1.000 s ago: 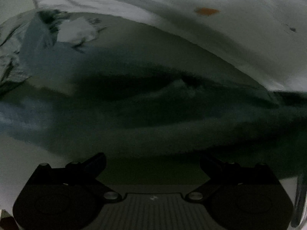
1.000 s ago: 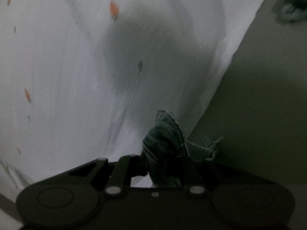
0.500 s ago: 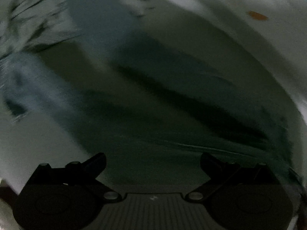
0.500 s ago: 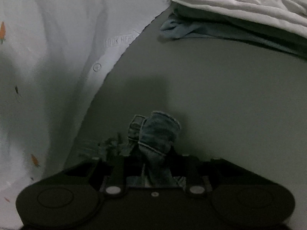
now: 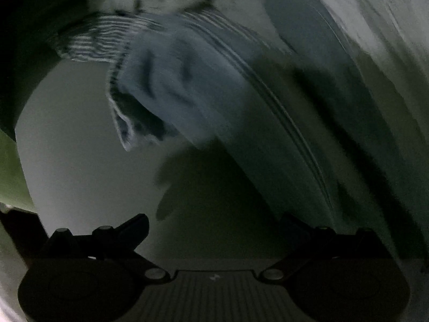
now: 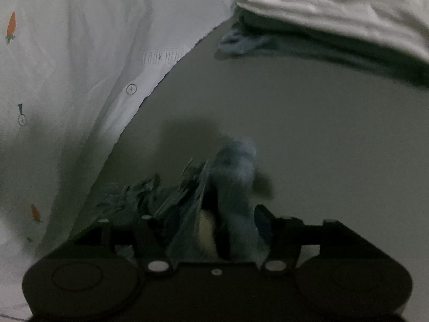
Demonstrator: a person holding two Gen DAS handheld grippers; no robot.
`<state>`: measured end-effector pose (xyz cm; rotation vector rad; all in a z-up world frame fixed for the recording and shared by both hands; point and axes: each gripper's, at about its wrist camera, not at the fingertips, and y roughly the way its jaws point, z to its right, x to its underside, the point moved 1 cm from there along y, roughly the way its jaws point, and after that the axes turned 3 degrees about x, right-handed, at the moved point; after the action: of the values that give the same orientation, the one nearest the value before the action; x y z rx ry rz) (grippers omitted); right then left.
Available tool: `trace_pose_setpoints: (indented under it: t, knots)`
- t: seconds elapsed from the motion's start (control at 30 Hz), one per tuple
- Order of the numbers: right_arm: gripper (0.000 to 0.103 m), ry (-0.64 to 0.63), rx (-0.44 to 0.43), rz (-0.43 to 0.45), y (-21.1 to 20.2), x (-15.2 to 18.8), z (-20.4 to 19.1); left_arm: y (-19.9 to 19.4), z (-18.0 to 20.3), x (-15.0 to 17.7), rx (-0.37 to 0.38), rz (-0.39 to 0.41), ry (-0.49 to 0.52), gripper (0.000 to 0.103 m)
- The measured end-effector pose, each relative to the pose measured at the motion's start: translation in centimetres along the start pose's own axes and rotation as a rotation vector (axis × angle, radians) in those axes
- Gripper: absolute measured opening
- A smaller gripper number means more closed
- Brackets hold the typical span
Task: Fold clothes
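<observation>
Your right gripper [image 6: 211, 214] has just been opening, denim [image 6: 236, 177] loose between its jaws. Your left gripper [image 5: 214, 222] is spread, empty, near the jeans [image 5: 187, 80].

My blue denim garment [image 6: 236, 177] stands bunched and frayed between my right fingers, over the grey surface. In my left view, blurred, its long leg [image 5: 241, 102] stretches slantwise, a double-stitched seam running down it, the hem end rumpled.

My right hand-held gripper [image 6: 214, 214], clamped a second ago, has just been opening; the denim garment [image 6: 236, 177] stands loose between its jaws. My left hand-held gripper [image 5: 214, 230] now views the pale denim fold [image 5: 182, 80].
</observation>
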<state>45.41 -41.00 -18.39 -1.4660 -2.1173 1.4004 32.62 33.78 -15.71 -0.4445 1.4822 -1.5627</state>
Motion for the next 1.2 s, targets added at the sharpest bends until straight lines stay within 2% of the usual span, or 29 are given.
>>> trace_pose_setpoints:
  t: [0.1, 0.17, 0.23, 0.3, 0.4, 0.5, 0.53, 0.57, 0.6, 0.63, 0.67, 0.7, 0.83, 0.9, 0.93, 1.07, 1.17, 1.2]
  knots:
    - [0.070, 0.059, 0.022, -0.015, 0.5, 1.9, 0.1, -0.2, -2.2, -1.9, 0.050, 0.044, -0.119, 0.088]
    - [0.071, 0.055, 0.055, -0.019, 0.6, 3.1, -0.2, 0.1, -3.4, -3.2, 0.083, 0.079, -0.172, 0.083]
    - [0.071, 0.051, 0.079, -0.014, 0.6, 4.0, -0.5, 0.2, -4.8, -4.1, 0.059, 0.106, -0.202, 0.080]
    - [0.071, 0.051, 0.096, -0.010, 0.5, 4.6, -0.7, 0.3, -6.0, -4.7, 0.022, 0.122, -0.219, 0.077]
    - [0.071, 0.076, 0.103, -0.014, 0.6, 5.3, -0.5, 0.6, -7.7, -4.8, 0.043, 0.128, -0.230, 0.077]
    - [0.070, 0.090, 0.098, -0.021, 1.0, 6.0, -0.6, 0.7, -7.1, -4.3, 0.040, 0.182, -0.157, 0.075]
    - [0.069, 0.078, 0.097, -0.017, 1.2, 6.1, -0.8, 0.5, -6.7, -4.3, 0.041, 0.212, -0.118, 0.063]
    - [0.061, 0.061, 0.098, -0.011, 1.2, 6.2, -1.0, 0.6, -6.3, -4.0, 0.049, 0.245, -0.075, 0.056]
    - [0.045, 0.045, 0.104, -0.005, 1.2, 6.1, -1.2, 0.7, -5.9, -3.7, 0.054, 0.273, -0.042, 0.046]
    - [0.036, 0.033, 0.100, -0.001, 1.1, 6.1, -1.3, 0.9, -5.8, -3.8, 0.056, 0.291, -0.032, 0.030]
    - [0.020, 0.033, 0.076, 0.005, 0.9, 6.0, -1.4, 1.2, -5.6, -3.9, 0.055, 0.308, -0.032, 0.018]
    - [0.014, 0.046, 0.036, 0.015, 0.5, 5.8, -1.4, 1.2, -5.6, -4.1, 0.057, 0.313, -0.045, 0.010]
    - [0.010, 0.085, -0.113, 0.077, -1.8, 4.3, -2.8, 0.3, -5.9, -5.7, 0.144, 0.325, -0.146, 0.009]
    - [0.009, 0.074, -0.173, 0.115, -3.3, 3.1, -4.3, -1.4, -4.9, -7.0, 0.191, 0.365, -0.128, 0.008]
    - [0.009, 0.063, -0.209, 0.143, -4.2, 2.4, -5.2, -2.5, -4.3, -7.7, 0.215, 0.394, -0.113, 0.003]
    - [0.009, 0.005, -0.364, 0.248, -8.6, -0.7, -9.0, -8.9, -1.6, -10.7, 0.338, 0.536, -0.077, 0.002]
    - [0.009, -0.036, -0.436, 0.309, -11.5, -1.9, -10.5, -13.2, 0.0, -11.9, 0.388, 0.635, -0.028, 0.002]
    - [0.009, -0.050, -0.431, 0.330, -12.2, -2.1, -10.4, -14.5, 0.3, -11.9, 0.400, 0.660, -0.008, 0.002]
